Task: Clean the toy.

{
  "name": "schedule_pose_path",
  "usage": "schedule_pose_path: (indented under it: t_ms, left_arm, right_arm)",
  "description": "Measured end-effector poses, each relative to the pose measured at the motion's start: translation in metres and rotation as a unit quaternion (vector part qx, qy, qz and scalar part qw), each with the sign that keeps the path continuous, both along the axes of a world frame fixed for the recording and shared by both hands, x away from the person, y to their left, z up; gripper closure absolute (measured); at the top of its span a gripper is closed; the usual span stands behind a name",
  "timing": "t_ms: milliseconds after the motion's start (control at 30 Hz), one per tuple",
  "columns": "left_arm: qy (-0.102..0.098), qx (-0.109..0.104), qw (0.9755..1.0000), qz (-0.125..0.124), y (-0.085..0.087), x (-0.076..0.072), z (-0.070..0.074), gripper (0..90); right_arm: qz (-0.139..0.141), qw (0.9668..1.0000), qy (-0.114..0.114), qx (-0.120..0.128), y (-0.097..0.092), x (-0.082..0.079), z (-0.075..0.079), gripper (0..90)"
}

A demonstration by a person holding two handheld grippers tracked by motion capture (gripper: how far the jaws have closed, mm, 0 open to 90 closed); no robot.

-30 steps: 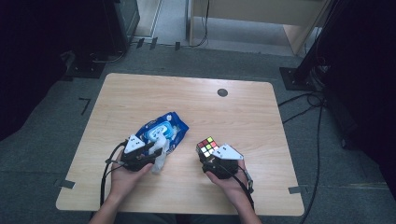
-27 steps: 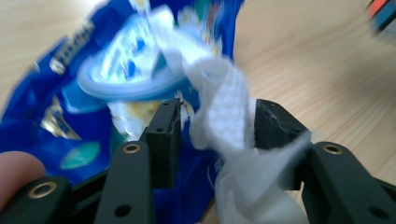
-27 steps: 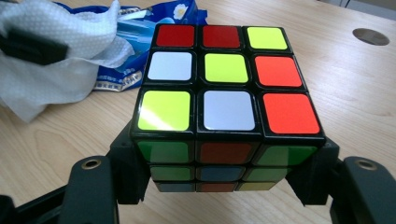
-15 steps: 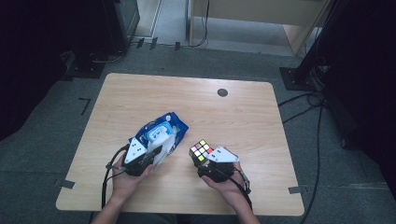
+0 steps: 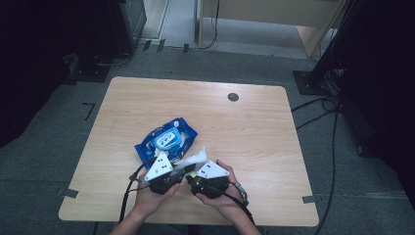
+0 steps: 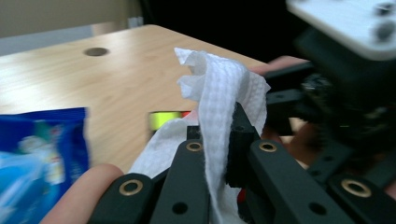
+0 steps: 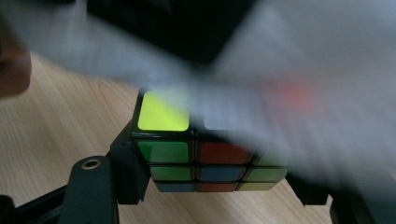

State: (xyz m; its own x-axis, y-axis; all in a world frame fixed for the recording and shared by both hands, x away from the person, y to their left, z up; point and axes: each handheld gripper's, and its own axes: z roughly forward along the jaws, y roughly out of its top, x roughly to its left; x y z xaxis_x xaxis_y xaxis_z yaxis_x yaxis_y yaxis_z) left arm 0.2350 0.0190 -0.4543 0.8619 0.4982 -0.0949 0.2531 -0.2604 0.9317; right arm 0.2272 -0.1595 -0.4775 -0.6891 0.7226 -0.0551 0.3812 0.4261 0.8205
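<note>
My left gripper is shut on a white wet wipe, which stands up out of the jaws in the left gripper view. Close on its right, my right gripper is shut on a colour puzzle cube. The wipe drapes blurred over the cube's top. A yellow-green edge of the cube peeks out under it. The blue pack of wipes lies flat on the table just beyond the left gripper.
The wooden table has a dark round cable hole at the far right. Both hands work close to the near edge. Cables trail from the grippers off the front. Dark stands and cords sit on the floor around the table.
The left gripper came away from the blue pack toward the right and up with the wipe. The right gripper carried the cube left. The two now meet, with the wipe over the cube.
</note>
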Motion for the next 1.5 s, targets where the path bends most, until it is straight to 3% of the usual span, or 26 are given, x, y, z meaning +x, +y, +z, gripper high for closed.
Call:
schedule_pose_path:
  t_ms: [133, 233, 267, 333, 433, 533, 567, 633, 700, 800, 867, 933, 1067, 1133, 1167, 1233, 1300, 1433, 1500]
  left_arm:
    - [-0.003, 0.016, 0.9998, 0.011, -0.005, 0.000, -0.001, 89.1]
    - [-0.008, 0.022, 0.9984, 0.052, 0.003, 0.008, -0.001, 89.2]
    - [-0.008, 0.029, 0.9967, 0.075, 0.007, 0.011, -0.001, 89.2]
    - [0.007, 0.019, 0.9956, 0.091, 0.015, 0.016, -0.002, 89.3]
    - [0.009, 0.010, 0.9967, 0.080, 0.015, 0.014, -0.001, 89.3]
    - [0.004, 0.009, 0.9993, 0.035, 0.000, 0.002, 0.000, 89.2]
    - [0.001, 0.013, 0.9995, 0.030, -0.003, 0.000, 0.000, 89.1]
    - [-0.007, 0.021, 0.9991, 0.035, -0.007, -0.002, 0.000, 88.9]
    - [-0.005, 0.022, 0.9980, 0.059, -0.001, 0.003, 0.000, 88.9]
    - [0.010, 0.018, 0.9951, 0.097, 0.012, 0.013, -0.001, 89.1]
    - [0.021, 0.030, 0.9919, 0.122, 0.020, 0.020, -0.003, 89.2]
    - [0.032, 0.022, 0.9917, 0.123, 0.025, 0.023, -0.005, 89.2]
    - [0.029, -0.006, 0.9951, 0.094, 0.018, 0.014, 0.002, 89.0]
    - [0.032, -0.025, 0.9978, 0.052, 0.012, 0.009, 0.005, 88.8]
    - [0.028, -0.019, 0.9986, 0.041, 0.007, 0.006, 0.005, 88.7]
    - [0.020, 0.002, 0.9988, 0.045, 0.002, 0.005, 0.003, 88.7]
    - [0.031, -0.003, 0.9978, 0.058, 0.005, 0.009, 0.002, 88.7]
    - [0.050, -0.008, 0.9935, 0.102, 0.023, 0.021, 0.001, 89.0]
    - [0.065, -0.023, 0.9913, 0.112, 0.032, 0.026, -0.001, 88.9]
  right_arm:
    - [-0.006, 0.9999, -0.003, -0.010, 0.003, -0.002, -0.003, 34.3]
    - [-0.007, 0.9998, -0.007, -0.015, 0.002, -0.004, -0.003, 34.4]
    - [-0.006, 0.9998, -0.007, -0.014, 0.001, -0.005, -0.002, 34.4]
    - [-0.006, 0.9998, -0.012, -0.012, -0.001, -0.005, -0.001, 34.4]
    - [-0.009, 0.9998, -0.014, -0.009, -0.003, -0.005, 0.001, 34.4]
    - [-0.014, 0.9998, -0.014, -0.010, -0.002, -0.004, 0.000, 34.4]
    - [-0.015, 0.9996, -0.016, -0.014, -0.001, -0.004, -0.001, 34.4]
    - [-0.017, 0.9996, -0.017, -0.017, -0.001, -0.004, -0.002, 34.4]
    - [-0.018, 0.9995, -0.021, -0.018, -0.001, -0.004, -0.002, 34.4]
    - [-0.015, 0.9995, -0.023, -0.016, -0.002, -0.006, 0.000, 34.5]
    - [-0.014, 0.9994, -0.029, -0.012, -0.002, -0.007, 0.001, 34.5]
    - [-0.014, 0.9994, -0.031, 0.001, -0.005, -0.007, 0.005, 34.5]
    - [-0.013, 0.9995, -0.029, -0.005, -0.005, -0.005, 0.004, 34.5]
    - [-0.017, 0.9995, -0.023, -0.008, -0.004, -0.005, 0.002, 34.5]
    - [-0.019, 0.9995, -0.023, -0.007, -0.004, -0.004, 0.001, 34.5]
    - [-0.017, 0.9995, -0.025, -0.008, -0.003, -0.004, 0.001, 34.5]
    - [-0.020, 0.9994, -0.026, -0.009, -0.003, -0.005, 0.002, 34.5]
    - [-0.025, 0.9991, -0.033, -0.002, -0.008, -0.006, 0.003, 34.5]
    - [-0.028, 0.9989, -0.038, 0.007, -0.012, -0.006, 0.007, 34.5]
